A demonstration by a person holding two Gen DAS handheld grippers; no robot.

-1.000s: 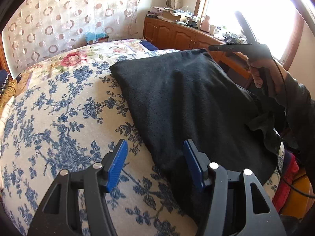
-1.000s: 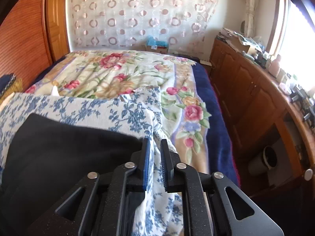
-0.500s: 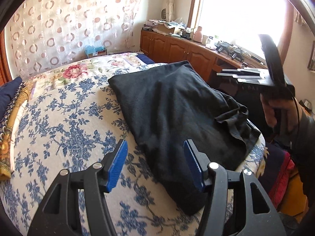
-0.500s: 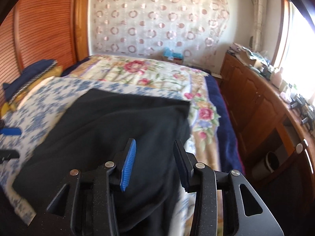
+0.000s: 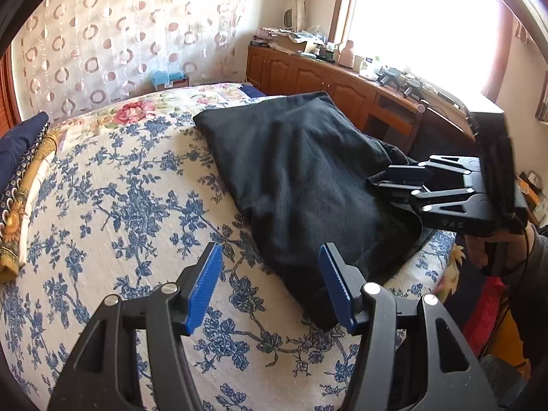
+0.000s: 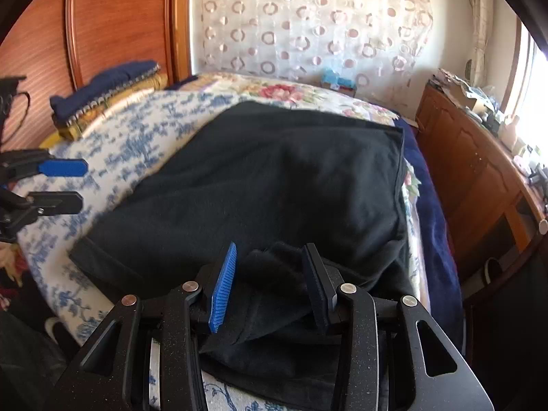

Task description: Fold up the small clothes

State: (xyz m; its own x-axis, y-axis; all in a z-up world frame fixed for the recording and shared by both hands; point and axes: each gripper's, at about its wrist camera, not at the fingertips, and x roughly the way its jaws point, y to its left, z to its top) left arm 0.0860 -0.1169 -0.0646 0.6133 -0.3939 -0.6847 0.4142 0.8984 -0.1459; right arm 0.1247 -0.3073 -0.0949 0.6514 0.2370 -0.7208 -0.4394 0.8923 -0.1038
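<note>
We saw a black garment (image 5: pixel 301 171) lying limp on the flowered bedspread (image 5: pixel 120 205). It looked soft, light and floppy, best pinched at a hem corner. The left gripper (image 5: pixel 270 284) hung wide and empty, while the right gripper (image 6: pixel 270 284) stood partly open over a rumpled fold.

Black garment (image 5: pixel 301 171) on the bed

It lies spread mostly flat on the blue-flowered cover, with one near corner bunched into soft folds.

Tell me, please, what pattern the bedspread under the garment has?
Blue flowers on white bedspread, beneath the black garment; clearest in left wrist view.
</note>
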